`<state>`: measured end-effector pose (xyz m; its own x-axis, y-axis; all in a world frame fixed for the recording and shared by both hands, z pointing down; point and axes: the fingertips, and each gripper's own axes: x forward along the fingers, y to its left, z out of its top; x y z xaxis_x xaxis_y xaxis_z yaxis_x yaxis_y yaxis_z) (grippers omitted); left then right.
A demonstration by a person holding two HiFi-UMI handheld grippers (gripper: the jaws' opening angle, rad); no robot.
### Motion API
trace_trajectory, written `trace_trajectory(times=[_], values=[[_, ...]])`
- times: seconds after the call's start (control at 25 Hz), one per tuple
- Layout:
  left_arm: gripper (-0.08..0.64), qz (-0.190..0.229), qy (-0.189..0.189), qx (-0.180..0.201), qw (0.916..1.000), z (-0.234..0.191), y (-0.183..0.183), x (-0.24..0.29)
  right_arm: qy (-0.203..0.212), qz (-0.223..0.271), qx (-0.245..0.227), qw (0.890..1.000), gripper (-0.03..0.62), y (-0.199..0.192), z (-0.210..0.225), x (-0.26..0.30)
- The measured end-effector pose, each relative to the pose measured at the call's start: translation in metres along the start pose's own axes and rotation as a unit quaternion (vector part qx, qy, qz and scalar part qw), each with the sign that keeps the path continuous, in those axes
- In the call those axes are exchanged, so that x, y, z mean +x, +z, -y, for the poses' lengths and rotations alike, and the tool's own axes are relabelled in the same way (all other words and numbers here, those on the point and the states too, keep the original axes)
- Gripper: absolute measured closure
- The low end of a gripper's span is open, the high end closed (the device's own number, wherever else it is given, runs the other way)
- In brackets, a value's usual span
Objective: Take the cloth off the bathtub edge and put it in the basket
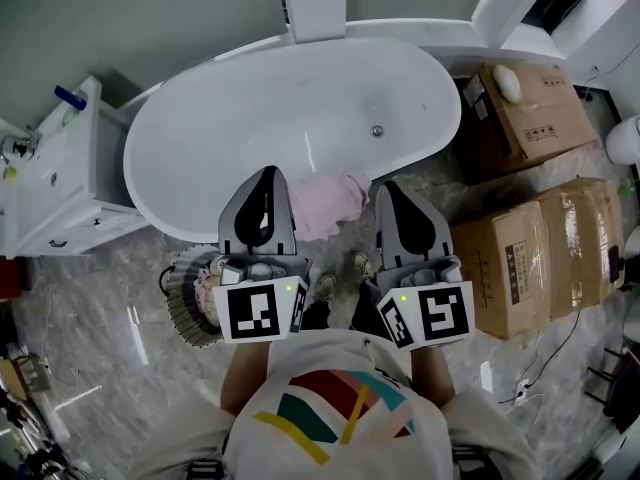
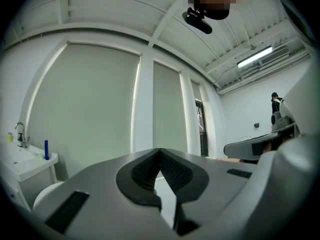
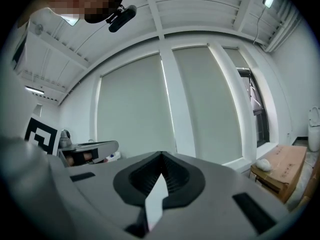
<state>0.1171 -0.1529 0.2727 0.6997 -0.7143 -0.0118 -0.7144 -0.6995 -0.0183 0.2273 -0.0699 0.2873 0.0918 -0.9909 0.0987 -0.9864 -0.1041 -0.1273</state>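
Observation:
A pink cloth (image 1: 333, 202) is draped over the near edge of the white bathtub (image 1: 200, 128). My left gripper (image 1: 267, 173) is just left of the cloth and my right gripper (image 1: 386, 188) just right of it. Both are held upright in front of the person's chest, with their jaws pressed together and nothing between them. The left gripper view shows shut jaws (image 2: 160, 152) against a wall and blinds, and the right gripper view shows the same (image 3: 161, 155). A round woven basket (image 1: 186, 304) stands on the floor at lower left, partly hidden behind the left gripper.
A white vanity with a sink (image 1: 50, 183) stands left of the tub. Two cardboard boxes (image 1: 530, 118) (image 1: 545, 258) sit on the marble floor at the right, with cables (image 1: 545, 363) near them. A white pillar (image 1: 315, 3) rises behind the tub.

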Motion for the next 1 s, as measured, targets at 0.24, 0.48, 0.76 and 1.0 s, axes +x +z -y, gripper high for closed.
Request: trace_trajectory(times=[0.24, 0.48, 0.76, 1.0], values=[[0.543, 0.011, 0.030, 0.001, 0.9995, 0.000, 0.011, 0.000, 0.030, 0.008, -0.012, 0.999, 0.583, 0.012, 0.006, 0.005], [0.542, 0.030, 0.057, 0.006, 0.9979, -0.004, 0.029, 0.003, 0.042, 0.038, -0.042, 0.998, 0.583, 0.029, 0.006, 0.010], [0.542, 0.026, 0.076, 0.018, 0.9966, -0.011, 0.028, 0.007, 0.050, 0.036, -0.043, 0.997, 0.583, 0.031, 0.013, 0.019], [0.541, 0.029, 0.115, -0.027, 0.9926, -0.035, 0.026, 0.009, 0.054, 0.030, -0.058, 0.996, 0.583, 0.030, 0.016, 0.044]])
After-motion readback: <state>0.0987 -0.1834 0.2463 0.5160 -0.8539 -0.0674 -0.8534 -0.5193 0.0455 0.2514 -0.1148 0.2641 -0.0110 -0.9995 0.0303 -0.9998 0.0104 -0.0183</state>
